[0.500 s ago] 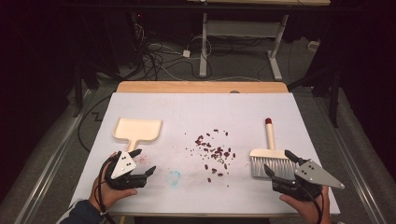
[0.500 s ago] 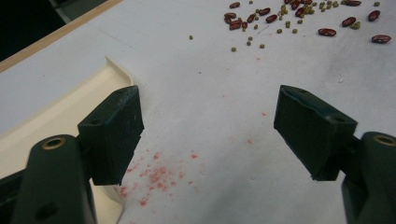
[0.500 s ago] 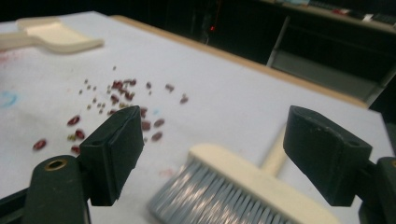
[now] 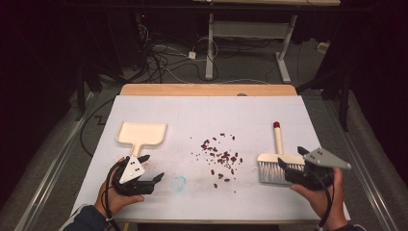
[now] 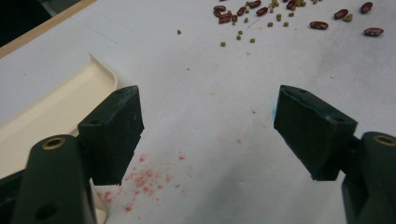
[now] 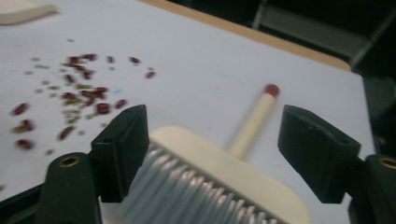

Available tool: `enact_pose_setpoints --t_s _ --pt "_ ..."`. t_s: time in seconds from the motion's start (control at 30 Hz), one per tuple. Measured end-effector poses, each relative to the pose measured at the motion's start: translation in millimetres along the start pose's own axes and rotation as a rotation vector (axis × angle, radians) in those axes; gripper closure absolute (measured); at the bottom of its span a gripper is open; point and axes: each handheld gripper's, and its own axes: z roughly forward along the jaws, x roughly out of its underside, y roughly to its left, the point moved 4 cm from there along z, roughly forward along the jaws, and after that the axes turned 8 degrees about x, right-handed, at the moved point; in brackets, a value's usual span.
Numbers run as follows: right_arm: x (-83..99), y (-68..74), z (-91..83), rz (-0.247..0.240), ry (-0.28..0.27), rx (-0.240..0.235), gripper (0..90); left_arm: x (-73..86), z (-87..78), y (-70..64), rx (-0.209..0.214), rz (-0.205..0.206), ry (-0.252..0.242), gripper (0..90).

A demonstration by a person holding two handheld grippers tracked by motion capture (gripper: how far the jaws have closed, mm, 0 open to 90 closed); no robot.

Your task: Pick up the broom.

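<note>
Your right gripper (image 4: pixel 289 159) hangs low at the near right of the surface (image 4: pixel 207 108), jaws spread wide and grasping nothing. In the right gripper view the brush head (image 6: pixel 219 161) sits between the two black jaws, bristles toward you; whether either jaw touches it, I cannot tell.

Your left gripper (image 4: pixel 150 168) is also released, jaws apart over bare white surface. It sits just beside the handle of the cream dustpan (image 4: pixel 143 134); in the left gripper view the pan's raised rim runs next to the left jaw.

Hand brush (image 4: pixel 277 156): cream back, grey bristles, slim handle with a red tip pointing away from you. Likely light. The back looks stiff and smooth, the bristles soft and yielding. Best hold is probably across the hard back or the handle just above it. Bristles would splay and let it twist.

Dustpan: probably thin, light plastic that slides easily on the sheet. Take it by the flat handle.

Scattered beans (image 4: pixel 220 156), dark red with smaller greenish bits, lie mid-surface between pan and brush, well apart from both. They will likely roll and skitter, so short strokes seem wise.
</note>
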Motion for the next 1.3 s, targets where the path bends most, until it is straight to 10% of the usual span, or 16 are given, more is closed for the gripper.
enact_pose_setpoints --t_s 0.27,0.57,0.73,1.3 --pt "-27.9 -45.3 64.3 0.162 0.209 0.049 31.4 1.0 3.6 1.4 0.001 -0.009 0.014 22.9" --pt "11.1 -37.9 137.1 0.215 0.513 0.023 36.8 4.8 6.3 -0.3 -0.001 0.003 0.049 23.1" --pt "9.6 -24.5 137.3 0.12 0.497 0.044 59.1 5.7 7.1 -2.6 -0.001 0.009 0.062 23.3" --pt "10.8 -20.0 131.5 0.14 0.421 0.035 70.8 1.1 11.7 -4.7 0.018 0.0 0.074 23.3"
